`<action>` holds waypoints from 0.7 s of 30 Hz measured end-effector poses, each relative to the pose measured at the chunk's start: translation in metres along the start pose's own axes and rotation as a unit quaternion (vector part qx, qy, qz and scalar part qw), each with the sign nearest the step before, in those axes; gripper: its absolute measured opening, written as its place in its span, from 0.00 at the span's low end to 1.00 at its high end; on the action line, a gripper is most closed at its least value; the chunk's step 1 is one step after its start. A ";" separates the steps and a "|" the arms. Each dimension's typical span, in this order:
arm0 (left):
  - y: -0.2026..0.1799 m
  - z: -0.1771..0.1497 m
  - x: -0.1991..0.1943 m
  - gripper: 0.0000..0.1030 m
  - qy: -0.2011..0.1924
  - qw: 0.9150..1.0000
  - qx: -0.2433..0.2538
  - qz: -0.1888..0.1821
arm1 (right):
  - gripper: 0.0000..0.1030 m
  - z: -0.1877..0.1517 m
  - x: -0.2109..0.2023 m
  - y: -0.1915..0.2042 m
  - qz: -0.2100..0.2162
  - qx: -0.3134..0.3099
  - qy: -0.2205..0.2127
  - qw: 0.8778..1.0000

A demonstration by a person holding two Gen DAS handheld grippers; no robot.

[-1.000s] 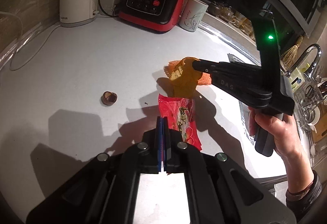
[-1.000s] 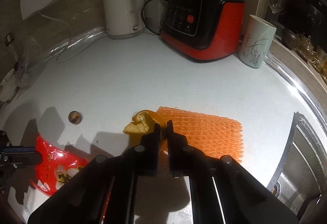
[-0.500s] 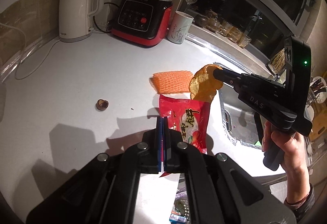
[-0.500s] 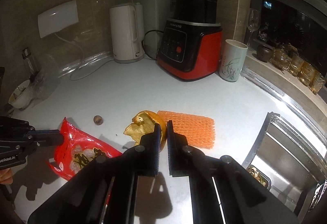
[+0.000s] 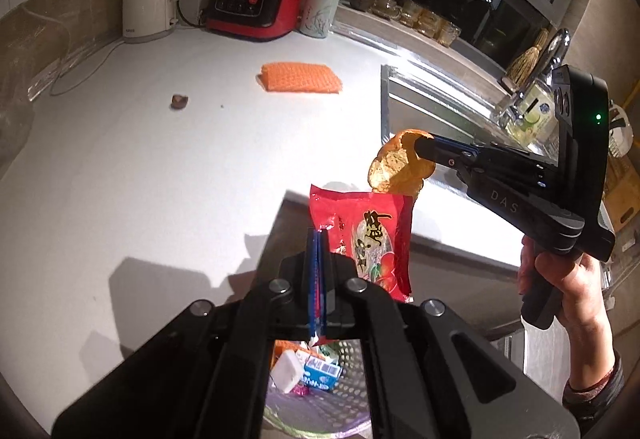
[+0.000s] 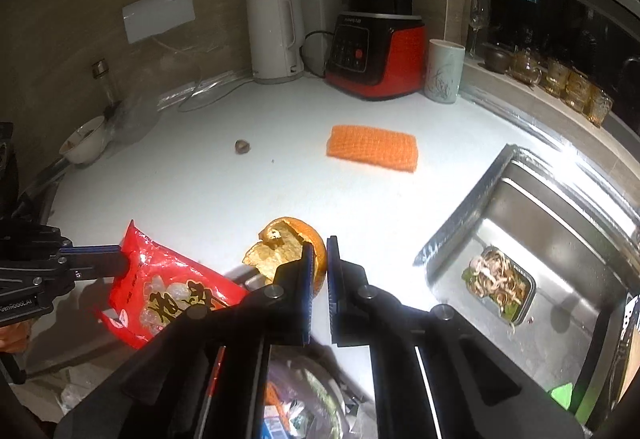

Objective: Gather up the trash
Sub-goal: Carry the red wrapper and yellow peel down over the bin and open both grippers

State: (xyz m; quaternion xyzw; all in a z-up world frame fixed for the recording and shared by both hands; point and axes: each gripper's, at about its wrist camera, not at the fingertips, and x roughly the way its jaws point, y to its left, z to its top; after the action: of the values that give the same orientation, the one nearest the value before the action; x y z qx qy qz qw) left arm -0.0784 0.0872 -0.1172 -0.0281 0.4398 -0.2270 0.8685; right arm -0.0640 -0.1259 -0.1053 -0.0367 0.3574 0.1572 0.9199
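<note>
My left gripper (image 5: 318, 239) is shut on the edge of a red snack wrapper (image 5: 372, 235), which hangs past the counter's front edge above a perforated waste bin (image 5: 340, 371) holding several scraps. My right gripper (image 6: 319, 245) is shut on an orange peel (image 6: 286, 247), held in the air beside the wrapper (image 6: 160, 291). In the left wrist view the right gripper (image 5: 418, 147) and its peel (image 5: 394, 165) sit just above the wrapper. An orange foam net (image 6: 372, 147) and a small brown nut shell (image 6: 242, 146) lie on the white counter (image 6: 200, 183).
At the back stand a white kettle (image 6: 276, 39), a red and black blender (image 6: 376, 55) and a pale cup (image 6: 444, 77). A steel sink (image 6: 560, 239) with a food tray (image 6: 500, 287) lies to the right. A bowl (image 6: 82, 147) and bottle sit far left.
Both grippers have drawn back from the counter toward its front edge, carrying the wrapper and the peel off the surface. The waste bin has come into view below them.
</note>
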 end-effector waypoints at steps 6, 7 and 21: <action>-0.028 -0.065 -0.006 0.00 0.033 0.999 0.008 0.010 | 0.07 -0.063 -0.025 0.020 0.012 0.007 0.031 0.999; -0.032 -0.074 -0.006 0.00 0.037 0.999 0.010 0.013 | 0.07 -0.071 -0.028 0.023 0.014 0.008 0.035 0.999; -0.047 -0.129 -0.005 0.00 0.069 0.997 0.009 0.024 | 0.07 -0.115 -0.035 0.036 0.008 0.012 0.053 0.998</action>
State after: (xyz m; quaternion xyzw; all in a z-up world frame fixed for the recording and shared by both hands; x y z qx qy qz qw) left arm -0.1985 0.0672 -0.1803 0.0064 0.4973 -0.2113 0.8415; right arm -0.1735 -0.1215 -0.1656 -0.0316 0.4079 0.1578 0.8987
